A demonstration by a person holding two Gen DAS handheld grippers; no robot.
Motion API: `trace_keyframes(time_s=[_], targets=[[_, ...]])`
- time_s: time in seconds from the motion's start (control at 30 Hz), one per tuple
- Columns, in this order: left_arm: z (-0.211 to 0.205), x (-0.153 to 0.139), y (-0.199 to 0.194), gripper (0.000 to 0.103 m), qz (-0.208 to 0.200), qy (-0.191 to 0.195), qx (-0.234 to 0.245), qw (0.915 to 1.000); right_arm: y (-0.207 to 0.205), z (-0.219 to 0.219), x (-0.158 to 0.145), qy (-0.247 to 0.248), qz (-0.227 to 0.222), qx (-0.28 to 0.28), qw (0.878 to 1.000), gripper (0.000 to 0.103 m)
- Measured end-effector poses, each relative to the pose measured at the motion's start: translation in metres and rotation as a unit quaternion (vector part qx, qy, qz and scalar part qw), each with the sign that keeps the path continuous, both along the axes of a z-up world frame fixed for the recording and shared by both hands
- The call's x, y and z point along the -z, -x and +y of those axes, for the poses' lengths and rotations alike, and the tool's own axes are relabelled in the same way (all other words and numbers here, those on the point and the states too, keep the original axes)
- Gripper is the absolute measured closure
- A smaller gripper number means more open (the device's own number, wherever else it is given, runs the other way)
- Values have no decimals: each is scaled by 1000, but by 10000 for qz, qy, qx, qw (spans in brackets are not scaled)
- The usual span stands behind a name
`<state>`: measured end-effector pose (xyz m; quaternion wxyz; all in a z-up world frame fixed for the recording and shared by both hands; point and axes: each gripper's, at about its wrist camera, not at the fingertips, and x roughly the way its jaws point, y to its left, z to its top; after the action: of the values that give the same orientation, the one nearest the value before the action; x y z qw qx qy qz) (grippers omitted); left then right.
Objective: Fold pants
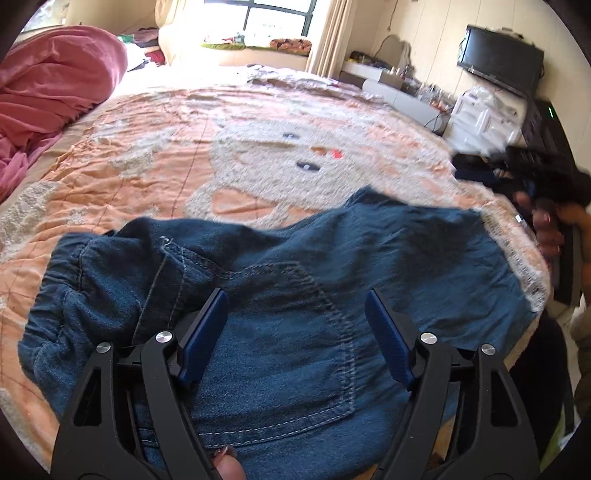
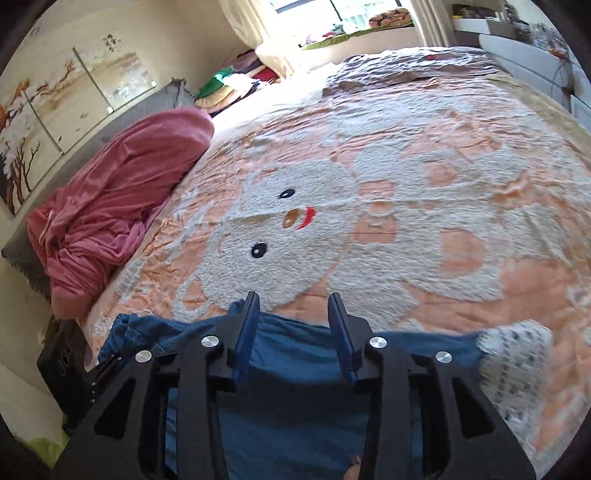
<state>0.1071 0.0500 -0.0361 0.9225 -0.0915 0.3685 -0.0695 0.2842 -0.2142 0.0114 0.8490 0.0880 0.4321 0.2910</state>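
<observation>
Denim pants point(image 1: 295, 295) bunched at near edge of bed point(image 1: 166, 147), on peach bear blanket. Left gripper point(image 1: 295, 314) over back pocket, fingers wide apart, nothing gripped. Right gripper point(image 2: 293, 321) above pants' far edge, fingers partly apart, empty.

Strong daylight pours from the window point(image 1: 275, 22) far ahead of both grippers, blowing out the glass and the far strip of the bed point(image 1: 184, 122) into white glare. Nearer fabric is evenly lit with soft shadows. Fisheye bending curves the edges, dark vignette fills the corners, and motion blur smears the right side.
</observation>
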Motion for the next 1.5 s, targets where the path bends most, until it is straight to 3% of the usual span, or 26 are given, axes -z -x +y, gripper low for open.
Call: trace_keyframes(time_s=[0.2, 0.33, 0.43, 0.57, 0.67, 0.73, 0.8, 0.83, 0.9, 1.03, 1.2, 1.5], targets=[[-9, -28, 13, 20, -700, 6, 0, 9975, 26, -108, -4, 136, -70, 989, 9950, 52], [-23, -37, -7, 20, -470, 0, 28, 9989, 22, -138, 12, 173, 45, 1274, 9917, 50], [-35, -34, -35, 20, -58, -116, -1, 9999, 8, -138, 27, 225, 142, 1214, 9922, 49], [-41, -19, -76, 20, 467, 238, -41, 9986, -18, -126, 53, 320, 426, 973, 9938, 46], [-49, -7, -97, 20, 719, 66, -70, 9974, -26, -119, 70, 348, 633, 883, 9935, 48], [-52, 1, -104, 20, 847, -85, -107, 9963, -22, -113, 71, 428, 572, 741, 9947, 55], [-50, 7, -109, 20, 922, -132, -221, 9954, -16, -107, 70, 401, 492, 559, 9964, 71], [-49, 11, -111, 20, 945, -146, -287, 9950, -13, -105, 68, 305, 479, 498, 9971, 78], [-46, 16, -114, 20, 945, -182, -381, 9946, -6, -102, 63, 314, 290, 475, 9980, 82], [-46, 22, -116, 20, 897, -311, -490, 9943, 8, -117, 40, 8, -234, 792, 9966, 82], [-49, 24, -117, 20, 844, -438, -539, 9940, -6, -109, 63, 518, 39, 869, 9949, 82], [-50, 30, -118, 16, 734, -487, -592, 9944, -11, -111, 78, 735, 102, 1036, 9918, 76]])
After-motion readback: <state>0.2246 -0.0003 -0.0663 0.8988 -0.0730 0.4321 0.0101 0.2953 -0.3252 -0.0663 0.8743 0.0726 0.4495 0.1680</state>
